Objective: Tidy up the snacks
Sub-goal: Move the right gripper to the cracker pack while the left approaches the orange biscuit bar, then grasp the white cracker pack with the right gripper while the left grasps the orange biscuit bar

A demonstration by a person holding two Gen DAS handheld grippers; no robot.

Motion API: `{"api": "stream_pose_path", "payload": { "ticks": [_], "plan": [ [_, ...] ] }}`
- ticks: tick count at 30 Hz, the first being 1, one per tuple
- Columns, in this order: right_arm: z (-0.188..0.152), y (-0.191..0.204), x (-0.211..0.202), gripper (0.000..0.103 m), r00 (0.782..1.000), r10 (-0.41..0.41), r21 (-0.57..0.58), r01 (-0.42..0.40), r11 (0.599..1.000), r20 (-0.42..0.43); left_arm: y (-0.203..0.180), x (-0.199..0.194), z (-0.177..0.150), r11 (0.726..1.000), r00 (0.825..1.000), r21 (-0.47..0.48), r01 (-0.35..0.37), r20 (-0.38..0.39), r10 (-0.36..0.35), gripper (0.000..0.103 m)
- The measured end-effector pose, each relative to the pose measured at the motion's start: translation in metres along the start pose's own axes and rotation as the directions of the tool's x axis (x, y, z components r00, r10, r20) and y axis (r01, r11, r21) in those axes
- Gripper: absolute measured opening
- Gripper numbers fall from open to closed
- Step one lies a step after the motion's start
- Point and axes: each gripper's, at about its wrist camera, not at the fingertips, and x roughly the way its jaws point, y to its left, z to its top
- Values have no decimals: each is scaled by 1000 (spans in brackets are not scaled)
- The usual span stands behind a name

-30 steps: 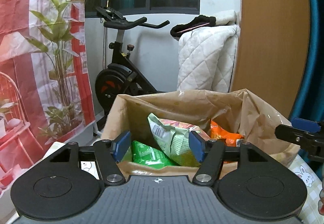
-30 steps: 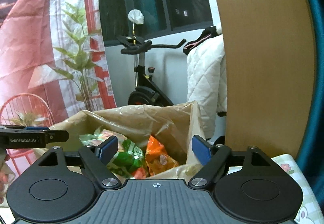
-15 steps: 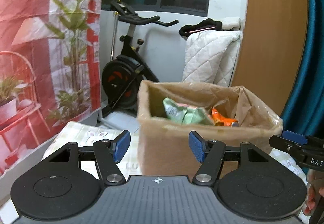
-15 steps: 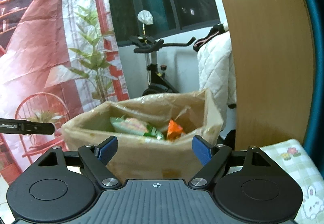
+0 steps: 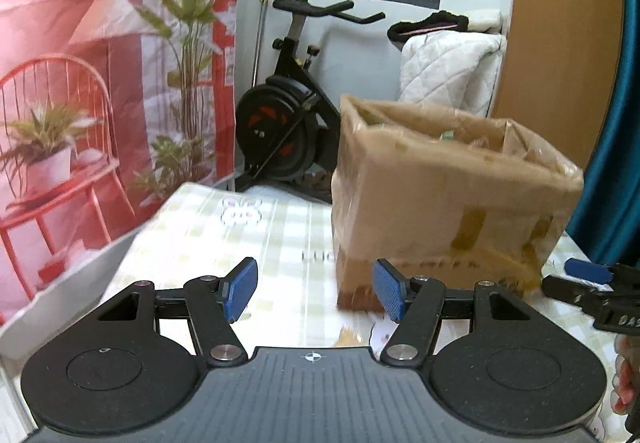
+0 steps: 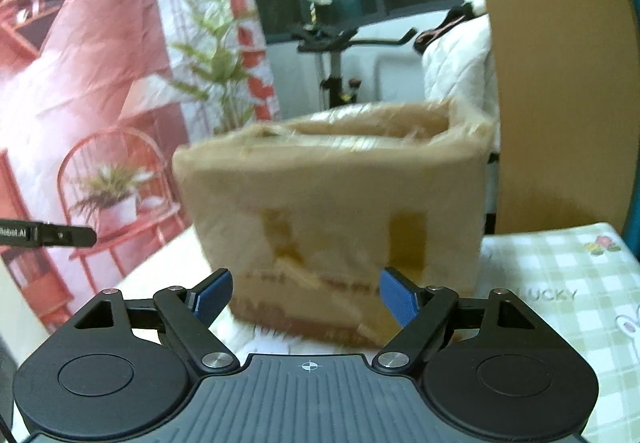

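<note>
Two grippers: you held both with jaws apart, nothing between the pads.
Left wrist view: your left gripper [image 5: 312,293] faced the cardboard box [image 5: 448,211] at the table's [image 5: 240,243] far right edge.
Right wrist view: your right gripper [image 6: 306,297] sat just before the box [image 6: 332,211]; snacks were hidden by blur.
</note>
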Motion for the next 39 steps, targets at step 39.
{"api": "stream_pose_path", "payload": {
  "ticks": [39],
  "plan": [
    [-80, 53, 98, 52, 905, 117, -243, -231, 942, -410, 5, 57, -61, 999, 982, 6, 40, -187, -38, 66]
  ]
}}
